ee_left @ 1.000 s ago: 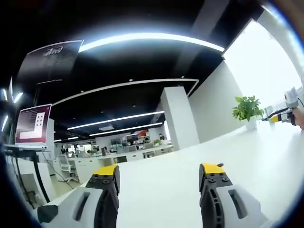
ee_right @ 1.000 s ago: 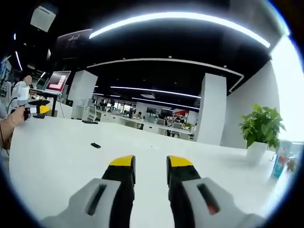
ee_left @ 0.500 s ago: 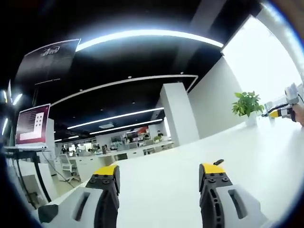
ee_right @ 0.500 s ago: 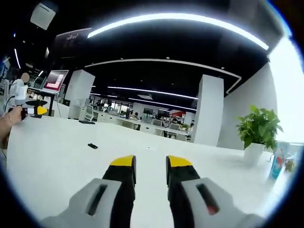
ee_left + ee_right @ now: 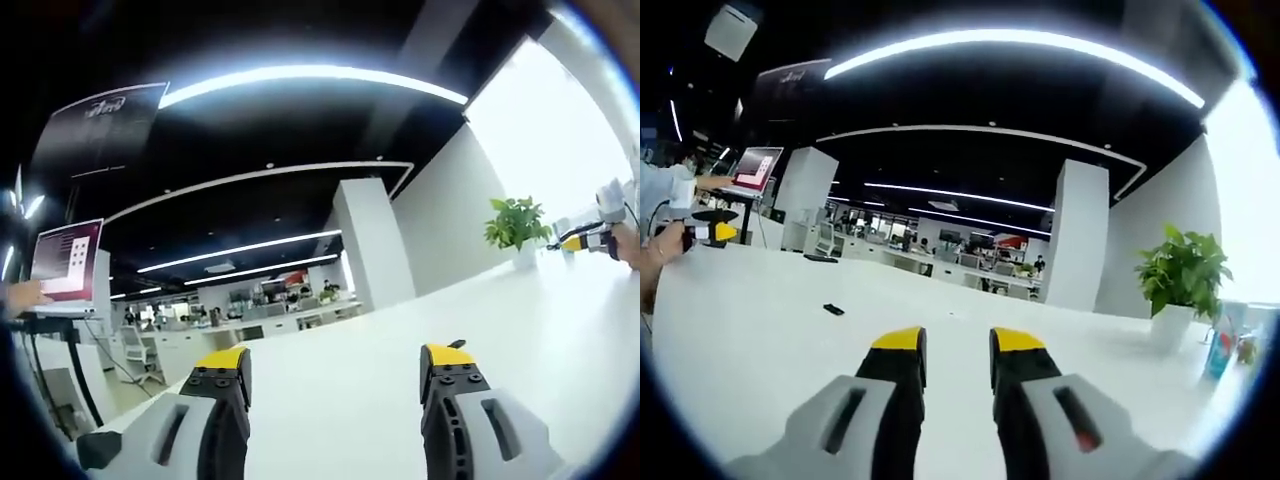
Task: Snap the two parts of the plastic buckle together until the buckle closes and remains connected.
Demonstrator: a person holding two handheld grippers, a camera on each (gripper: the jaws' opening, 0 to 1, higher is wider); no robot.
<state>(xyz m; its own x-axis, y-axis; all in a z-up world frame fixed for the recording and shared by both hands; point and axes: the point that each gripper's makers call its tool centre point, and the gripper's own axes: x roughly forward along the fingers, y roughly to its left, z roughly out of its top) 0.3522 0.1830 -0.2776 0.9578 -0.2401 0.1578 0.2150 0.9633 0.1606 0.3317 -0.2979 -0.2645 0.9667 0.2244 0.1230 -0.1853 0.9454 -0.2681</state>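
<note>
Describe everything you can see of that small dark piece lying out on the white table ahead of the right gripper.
In the right gripper view the small dark piece is a flat, black, oblong object lying alone on the white table, ahead and left of the right gripper. Nothing touches it. It is too small to tell its parts, or whether it belongs to the buckle.

- A small dark thing (image 5: 833, 309) lies on the white table (image 5: 760, 330) toward its far left edge in the right gripper view; too small to identify.
- A dark tip (image 5: 456, 343) shows just above the left gripper's (image 5: 335, 372) right jaw, the rest hidden behind it.
- The hand (image 5: 662, 243) holding the left gripper is cut off by the view's edge.
</note>
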